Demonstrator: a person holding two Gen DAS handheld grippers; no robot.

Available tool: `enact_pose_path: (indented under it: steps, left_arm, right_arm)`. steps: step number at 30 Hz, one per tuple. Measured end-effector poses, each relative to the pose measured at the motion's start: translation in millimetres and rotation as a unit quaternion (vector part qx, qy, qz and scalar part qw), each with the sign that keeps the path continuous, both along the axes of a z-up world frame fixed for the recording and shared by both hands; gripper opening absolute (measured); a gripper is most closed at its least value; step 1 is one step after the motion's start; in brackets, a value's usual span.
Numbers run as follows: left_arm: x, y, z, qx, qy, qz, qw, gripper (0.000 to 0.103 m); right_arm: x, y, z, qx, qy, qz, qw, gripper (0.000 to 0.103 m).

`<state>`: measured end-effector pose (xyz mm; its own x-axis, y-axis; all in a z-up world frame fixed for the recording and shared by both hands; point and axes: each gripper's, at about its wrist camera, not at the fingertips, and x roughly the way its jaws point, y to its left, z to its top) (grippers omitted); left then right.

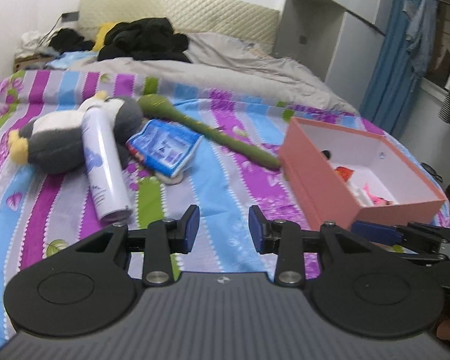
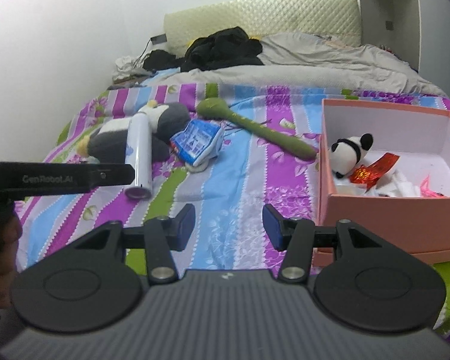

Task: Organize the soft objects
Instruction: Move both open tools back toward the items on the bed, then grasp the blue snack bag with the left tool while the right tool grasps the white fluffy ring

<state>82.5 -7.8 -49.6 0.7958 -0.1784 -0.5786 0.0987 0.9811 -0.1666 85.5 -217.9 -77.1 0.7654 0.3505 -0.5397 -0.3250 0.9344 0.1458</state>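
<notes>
A: What's hard to read?

B: The box (image 1: 360,180) contents. From the left camera its near wall hides most; the right camera shows a panda (image 2: 349,154) leaning in its near-left corner, beside red foil and blurred pink bits. A pale thing under the blue pack (image 2: 196,142) stays unclear.

A: The grippers?

B: Left gripper (image 1: 223,229) and right gripper (image 2: 228,225) both hover low over the bed (image 2: 225,180) near its foot edge, jaws apart, holding nothing.

A: The soft things?

B: Penguin (image 1: 60,138) mid-bed toward the left edge, a can (image 1: 105,162) lying across it. Green toy (image 1: 207,132) stretches to the box's far-left corner.
</notes>
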Motion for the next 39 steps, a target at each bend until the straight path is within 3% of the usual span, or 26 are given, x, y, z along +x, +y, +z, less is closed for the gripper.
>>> enact_pose_path:
  steps: [4,7,21,27,30,35,39]
  left_arm:
    - [18,12,-13,-0.005,0.017,0.013,0.9998,0.042]
    - [33,18,-21,0.007,0.023,0.022,0.9995,0.052]
    - [140,42,-56,-0.014,0.047,0.024,0.9985,0.052]
    - [193,50,-75,-0.019,0.066,0.027,0.9973,0.053]
    - [219,55,-81,0.003,0.069,0.022,0.9974,0.053]
    - [259,77,-89,-0.048,0.101,0.034,0.9931,0.058]
    - [278,80,-96,-0.065,0.128,0.041,0.9889,0.062]
  right_arm:
    - [15,9,-13,-0.012,0.008,0.004,1.000,0.052]
    - [27,15,-22,-0.013,0.015,0.011,1.000,0.052]
    - [117,49,-72,-0.013,0.039,0.022,0.999,0.052]
    - [164,70,-88,0.006,0.040,0.053,0.998,0.052]
    - [184,83,-95,0.020,0.040,0.087,0.995,0.052]
    - [216,108,-108,0.021,0.046,0.120,0.992,0.052]
    - [231,127,-117,-0.005,0.035,0.142,0.989,0.052]
